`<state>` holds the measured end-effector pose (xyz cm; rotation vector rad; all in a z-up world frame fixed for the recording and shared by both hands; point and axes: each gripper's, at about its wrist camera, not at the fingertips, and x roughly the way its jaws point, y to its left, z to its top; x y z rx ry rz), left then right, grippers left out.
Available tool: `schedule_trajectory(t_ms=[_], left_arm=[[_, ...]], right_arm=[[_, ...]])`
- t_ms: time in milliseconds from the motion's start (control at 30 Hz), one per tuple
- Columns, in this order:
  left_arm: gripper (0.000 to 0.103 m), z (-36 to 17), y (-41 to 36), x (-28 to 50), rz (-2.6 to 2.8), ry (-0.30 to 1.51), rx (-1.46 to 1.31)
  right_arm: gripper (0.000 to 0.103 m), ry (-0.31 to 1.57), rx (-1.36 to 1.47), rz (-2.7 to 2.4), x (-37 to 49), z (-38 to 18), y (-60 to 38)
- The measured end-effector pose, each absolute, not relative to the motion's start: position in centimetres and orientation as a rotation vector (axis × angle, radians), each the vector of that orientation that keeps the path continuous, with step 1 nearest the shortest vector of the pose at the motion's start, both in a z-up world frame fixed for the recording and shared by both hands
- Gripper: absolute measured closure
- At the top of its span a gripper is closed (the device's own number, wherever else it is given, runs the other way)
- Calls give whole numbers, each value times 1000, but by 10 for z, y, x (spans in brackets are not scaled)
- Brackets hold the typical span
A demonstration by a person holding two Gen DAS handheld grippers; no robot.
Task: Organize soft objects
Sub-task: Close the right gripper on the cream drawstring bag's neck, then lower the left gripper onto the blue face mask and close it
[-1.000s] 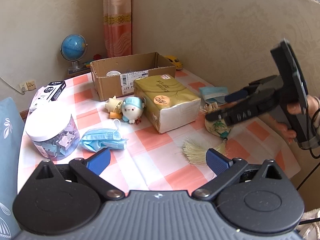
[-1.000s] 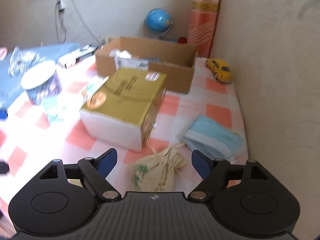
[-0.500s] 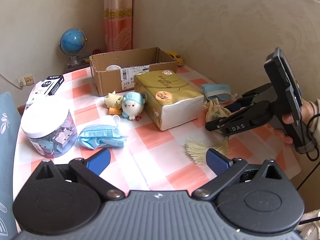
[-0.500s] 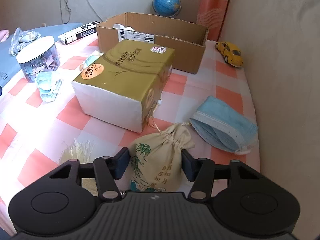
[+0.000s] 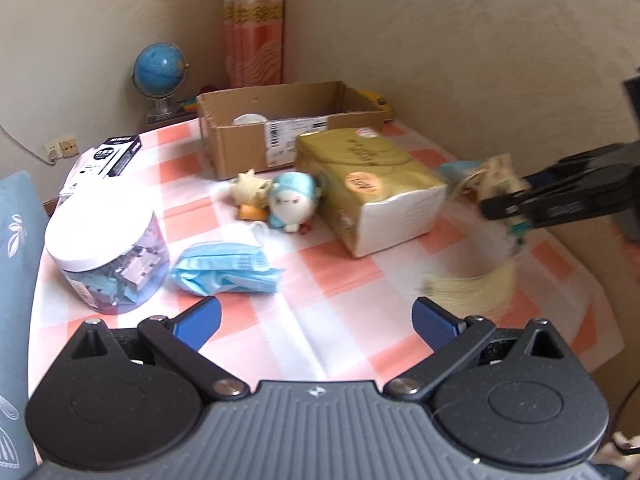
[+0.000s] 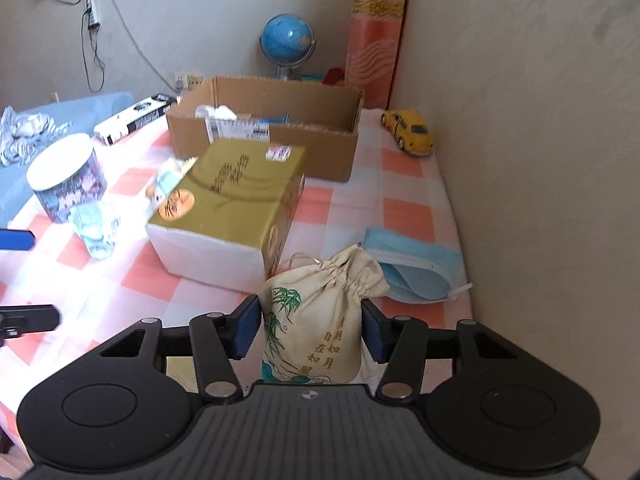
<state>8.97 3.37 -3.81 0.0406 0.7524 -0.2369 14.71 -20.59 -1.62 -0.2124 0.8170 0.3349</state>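
My right gripper [image 6: 310, 330] is shut on a beige drawstring pouch [image 6: 316, 320] with a green bamboo print and holds it above the table; its pale tassel [image 5: 476, 284] hangs down in the left wrist view, where the pouch [image 5: 496, 180] looks blurred. My left gripper [image 5: 316, 316] is open and empty, low over the near table edge. A blue face mask [image 5: 226, 268] lies just beyond it. A second mask [image 6: 416, 270] lies by the wall. Two small plush toys [image 5: 290, 204] sit beside the gold tissue pack [image 5: 368, 188]. The open cardboard box [image 5: 288, 120] stands behind.
A clear plastic jar [image 5: 106, 252] with a white lid stands at the left. A black-and-white carton [image 5: 108, 158], a globe [image 5: 160, 68] and a yellow toy car [image 6: 410, 132] sit at the back. The wall runs close along the right side.
My right gripper closed on the pouch and lifted it off the table; the tassel now dangles. My left gripper has stayed open and barely moved.
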Motion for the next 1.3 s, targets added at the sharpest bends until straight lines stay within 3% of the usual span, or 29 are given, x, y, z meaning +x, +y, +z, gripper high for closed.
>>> schedule_trajectory(t_ms=[1067,1200,1300], left_arm=[[2,-66,41,163,-172,743,105],[6,-77,41,171,-159,771,119],[19,-80,44,172,-173,792,103]], right_arm=[[45,793,-141,365,147,-16,-215],[45,789,-137,369,146,-14,-216],[45,788,-144,368,144,-13,-216]])
